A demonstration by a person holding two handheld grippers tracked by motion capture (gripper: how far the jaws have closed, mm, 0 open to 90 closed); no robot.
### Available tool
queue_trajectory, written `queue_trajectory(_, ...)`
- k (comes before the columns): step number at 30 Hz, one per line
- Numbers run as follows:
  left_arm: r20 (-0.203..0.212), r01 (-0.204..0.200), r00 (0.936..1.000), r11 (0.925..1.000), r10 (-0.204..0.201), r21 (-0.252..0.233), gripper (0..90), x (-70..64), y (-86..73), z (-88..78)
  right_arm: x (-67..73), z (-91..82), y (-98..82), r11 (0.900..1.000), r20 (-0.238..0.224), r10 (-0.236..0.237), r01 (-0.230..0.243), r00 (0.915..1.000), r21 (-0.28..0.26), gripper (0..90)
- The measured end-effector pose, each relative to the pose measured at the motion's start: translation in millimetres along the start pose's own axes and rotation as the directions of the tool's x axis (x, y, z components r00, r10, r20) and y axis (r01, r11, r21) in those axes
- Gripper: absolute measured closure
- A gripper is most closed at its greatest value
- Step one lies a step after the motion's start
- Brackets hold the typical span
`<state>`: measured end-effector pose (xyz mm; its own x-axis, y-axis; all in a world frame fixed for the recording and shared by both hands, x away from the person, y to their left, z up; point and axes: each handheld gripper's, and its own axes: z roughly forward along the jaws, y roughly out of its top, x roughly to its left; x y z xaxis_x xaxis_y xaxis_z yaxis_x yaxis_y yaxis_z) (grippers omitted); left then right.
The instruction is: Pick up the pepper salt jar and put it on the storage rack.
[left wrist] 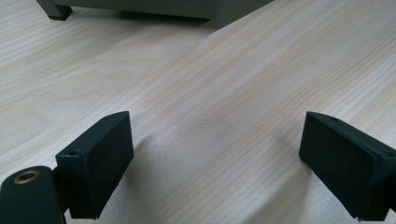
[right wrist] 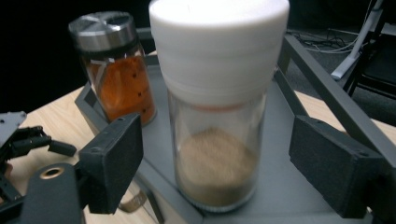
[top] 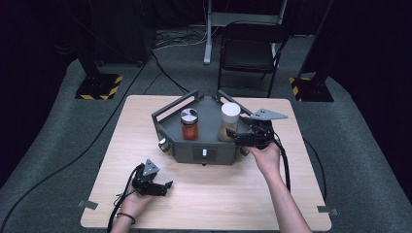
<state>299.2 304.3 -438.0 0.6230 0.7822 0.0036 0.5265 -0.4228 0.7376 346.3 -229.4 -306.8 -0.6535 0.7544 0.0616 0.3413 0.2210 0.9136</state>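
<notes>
A white-capped glass jar point(right wrist: 217, 116) of brown powder stands upright on the grey corner rack point(top: 204, 141), beside an orange spice jar point(top: 189, 124). The right gripper point(right wrist: 215, 177) brackets it, fingers point(right wrist: 114, 161) spread wide on either side with gaps to the glass, evidently so the jar stands free. On the tabletop point(top: 218, 194), the left gripper point(left wrist: 217, 168) rests well apart, fingers wide and empty.

Grey tray point(top: 177, 127) sits mid-table, holding two jars. Right gripper point(top: 236, 137) at its right edge, against white-lidded jar point(top: 230, 121). Left gripper point(top: 163, 187) well before it.
</notes>
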Motion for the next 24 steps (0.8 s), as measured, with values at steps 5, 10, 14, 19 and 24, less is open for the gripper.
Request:
queue_trajectory(5, -0.001, 0.001, 1.0000, 1.0000, -0.001, 0.000, 9.4, -0.2, -0.1, 0.0, -1.3, -7.7, -15.0, 1.000, 0.014, -0.008, 0.007, 0.9999, 0.008, 15.0)
queue_trajectory(10, -0.002, 0.001, 1.0000, 1.0000, -0.001, 0.000, 9.4, -0.4, 0.0, -0.1, -5.2, -14.5, -32.5, 1.000, 0.025, 0.005, -0.005, 0.9997, 0.014, 14.4)
queue_trajectory(14, -0.002, 0.001, 1.0000, 1.0000, -0.001, 0.000, 9.4, -0.5, 0.0, -0.1, -8.0, -19.9, -49.1, 1.000, 0.041, 0.014, -0.015, 0.9991, 0.021, 14.4)
queue_trajectory(19, -0.002, 0.002, 1.0000, 1.0000, -0.002, 0.000, 9.4, -0.5, 0.0, -0.1, -12.0, -24.8, -70.5, 0.999, 0.055, 0.035, -0.037, 0.9979, 0.033, 14.3)
queue_trajectory(24, -0.003, 0.002, 1.0000, 1.0000, -0.002, 0.001, 9.4, -0.8, 0.0, -0.2, -13.1, -25.7, -89.9, 0.997, 0.068, 0.042, -0.046, 0.9968, 0.054, 13.9)
